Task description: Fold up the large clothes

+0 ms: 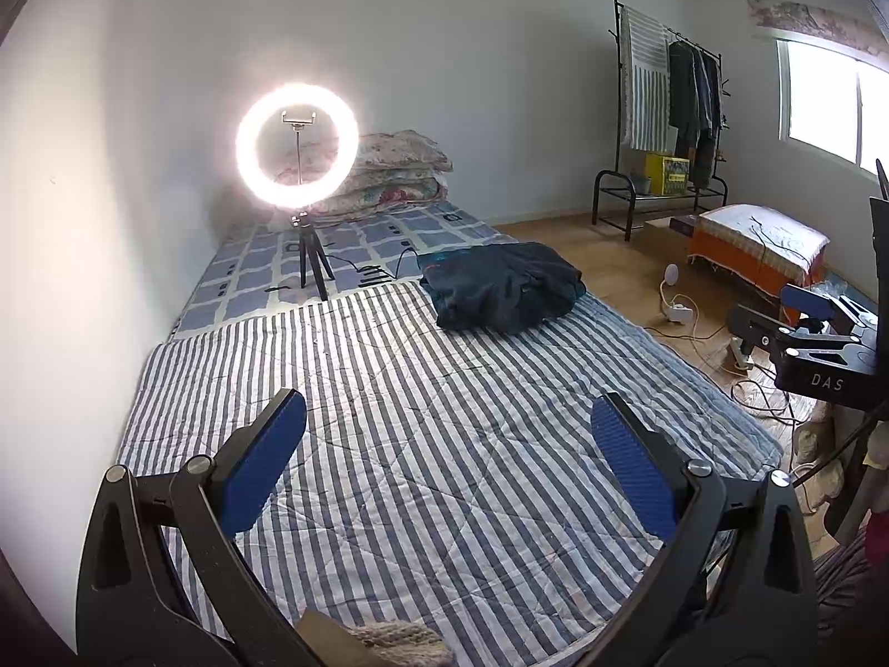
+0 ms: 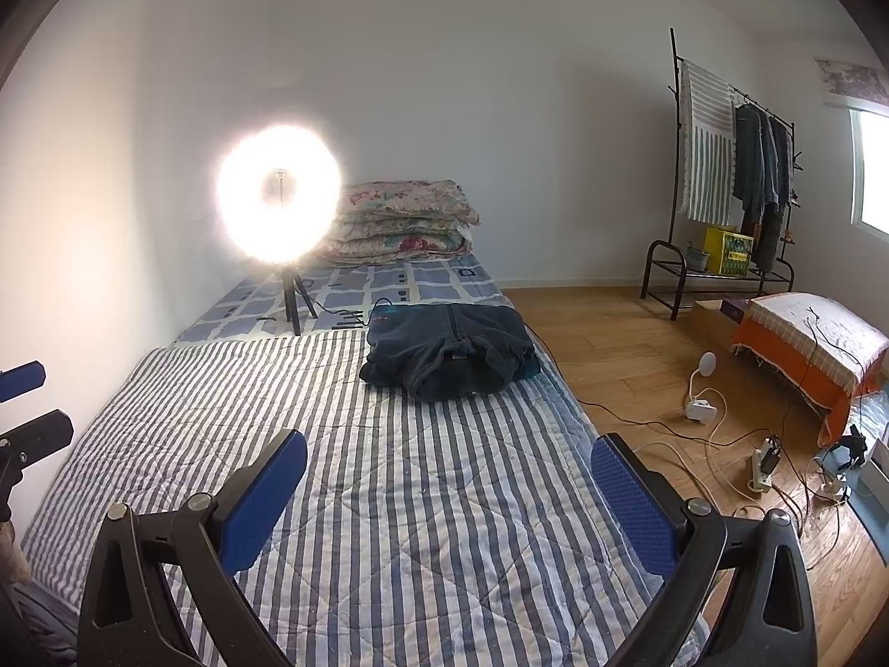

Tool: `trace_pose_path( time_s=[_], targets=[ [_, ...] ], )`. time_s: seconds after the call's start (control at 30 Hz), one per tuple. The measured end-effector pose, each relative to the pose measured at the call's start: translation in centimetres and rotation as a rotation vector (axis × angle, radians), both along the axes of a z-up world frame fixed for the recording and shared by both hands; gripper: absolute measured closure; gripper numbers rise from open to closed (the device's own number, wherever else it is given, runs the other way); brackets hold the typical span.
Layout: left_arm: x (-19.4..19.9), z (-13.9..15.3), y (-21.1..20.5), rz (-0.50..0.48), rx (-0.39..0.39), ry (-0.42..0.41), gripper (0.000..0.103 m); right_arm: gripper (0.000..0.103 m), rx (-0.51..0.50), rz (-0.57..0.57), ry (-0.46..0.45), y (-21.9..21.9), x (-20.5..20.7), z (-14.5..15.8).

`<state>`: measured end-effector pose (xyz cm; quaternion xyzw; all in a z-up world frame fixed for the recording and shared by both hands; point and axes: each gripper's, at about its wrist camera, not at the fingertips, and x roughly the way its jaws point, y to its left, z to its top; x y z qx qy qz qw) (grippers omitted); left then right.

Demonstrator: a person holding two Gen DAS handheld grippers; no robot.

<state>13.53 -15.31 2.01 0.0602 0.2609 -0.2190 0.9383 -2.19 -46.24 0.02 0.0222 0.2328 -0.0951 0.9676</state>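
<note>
A dark navy garment (image 1: pixel 503 286) (image 2: pixel 450 353) lies bunched and partly folded on the far right part of the blue-and-white striped quilt (image 1: pixel 422 433) (image 2: pixel 389 500). My left gripper (image 1: pixel 447 461) is open above the near end of the quilt, well short of the garment, with nothing between its blue pads. My right gripper (image 2: pixel 447 492) is open too, over the quilt's near right side, and holds nothing. The right gripper also shows at the right edge of the left wrist view (image 1: pixel 822 333). The left gripper's fingers (image 2: pixel 22 383) show at the left edge of the right wrist view.
A lit ring light on a tripod (image 1: pixel 300 147) (image 2: pixel 278 194) stands on the checked sheet behind the quilt, with its cable beside the garment. Folded floral bedding (image 2: pixel 405 222) is stacked at the wall. Cables and a power strip (image 2: pixel 764 461) lie on the wooden floor, near an orange stool (image 2: pixel 811 350) and a clothes rack (image 2: pixel 733 167).
</note>
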Motion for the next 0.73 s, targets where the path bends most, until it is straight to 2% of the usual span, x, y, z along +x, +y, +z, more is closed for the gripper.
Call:
trace_pose_path(
  time_s=[0.43,0.73],
  targets=[
    [0.10,-0.15,0.08,0.009,0.009,0.003,0.000,0.000,-0.013,0.020,0.007,0.38,0.18,-0.45],
    [-0.17,-0.09,-0.11,0.002,0.029,-0.030,0.000,0.000,-0.003,0.019,0.008,0.04,0.17,-0.54]
  ],
)
